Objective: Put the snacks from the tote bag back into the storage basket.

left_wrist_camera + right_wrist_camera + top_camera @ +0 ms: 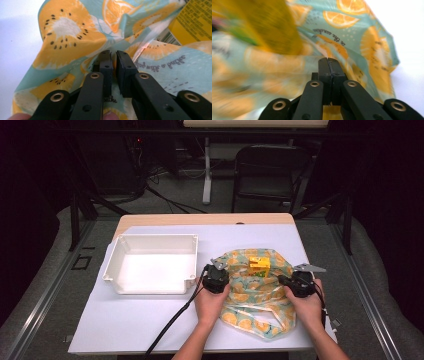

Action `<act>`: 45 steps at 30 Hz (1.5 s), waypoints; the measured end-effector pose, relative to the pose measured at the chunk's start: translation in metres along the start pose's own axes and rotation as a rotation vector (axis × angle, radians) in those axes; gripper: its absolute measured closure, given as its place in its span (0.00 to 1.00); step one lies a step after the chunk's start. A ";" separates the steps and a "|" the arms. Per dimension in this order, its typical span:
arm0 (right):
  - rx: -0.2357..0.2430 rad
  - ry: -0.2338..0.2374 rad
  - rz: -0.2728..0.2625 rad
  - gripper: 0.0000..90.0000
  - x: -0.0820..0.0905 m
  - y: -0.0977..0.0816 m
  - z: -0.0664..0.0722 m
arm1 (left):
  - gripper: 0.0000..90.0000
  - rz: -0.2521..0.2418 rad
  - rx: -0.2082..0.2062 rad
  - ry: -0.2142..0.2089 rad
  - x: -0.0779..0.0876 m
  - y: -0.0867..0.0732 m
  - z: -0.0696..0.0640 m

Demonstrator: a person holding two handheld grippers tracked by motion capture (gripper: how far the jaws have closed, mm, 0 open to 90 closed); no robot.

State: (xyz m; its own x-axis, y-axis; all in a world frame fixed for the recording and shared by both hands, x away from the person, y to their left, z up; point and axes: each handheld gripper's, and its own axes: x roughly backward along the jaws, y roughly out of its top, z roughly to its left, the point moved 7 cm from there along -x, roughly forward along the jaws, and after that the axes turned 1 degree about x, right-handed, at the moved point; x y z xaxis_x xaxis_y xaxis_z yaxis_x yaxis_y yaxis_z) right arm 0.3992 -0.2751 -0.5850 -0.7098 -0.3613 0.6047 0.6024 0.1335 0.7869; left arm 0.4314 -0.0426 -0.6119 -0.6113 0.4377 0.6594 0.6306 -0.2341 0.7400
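Teal, orange-fruit-printed plastic bag (pixel 257 292) lies between both grippers, a yellow box (pixel 259 265) on it; the white square tray (pixel 150 264) beside the left gripper (pixel 216 279) is empty. Left gripper view: jaws nearly together, pinching a bag fold. Right gripper view: right gripper (pixel 328 60) pressed together, apparently on bag. Judged barely begun.

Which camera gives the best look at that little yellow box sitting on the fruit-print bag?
The high view: the yellow box shows whole there, resting on the fruit-print bag between the two grippers. The left gripper view catches just a corner of it, with small print and a barcode edge. The right gripper view shows it as a yellow blur.
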 end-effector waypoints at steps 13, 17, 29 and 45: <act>0.198 0.093 -0.058 0.96 -0.010 0.001 0.063 | 0.99 -0.050 -0.046 0.000 0.005 0.000 -0.006; 0.175 0.065 0.086 0.98 -0.029 -0.019 0.055 | 1.00 -0.050 -0.044 -0.004 0.005 -0.001 -0.006; 0.085 0.141 -0.060 0.81 0.016 0.001 0.066 | 0.97 -0.034 -0.058 0.001 0.004 -0.001 -0.007; -0.032 -0.061 -0.207 0.15 0.004 0.045 0.077 | 0.95 -0.026 -0.073 0.013 0.004 -0.002 -0.008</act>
State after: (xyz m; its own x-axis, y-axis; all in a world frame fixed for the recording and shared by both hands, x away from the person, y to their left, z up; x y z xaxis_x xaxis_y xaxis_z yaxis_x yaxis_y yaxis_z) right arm 0.3952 -0.1993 -0.5371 -0.8395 -0.3214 0.4381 0.4524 0.0330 0.8912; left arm 0.4243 -0.0471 -0.6097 -0.6334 0.4332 0.6412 0.5782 -0.2857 0.7642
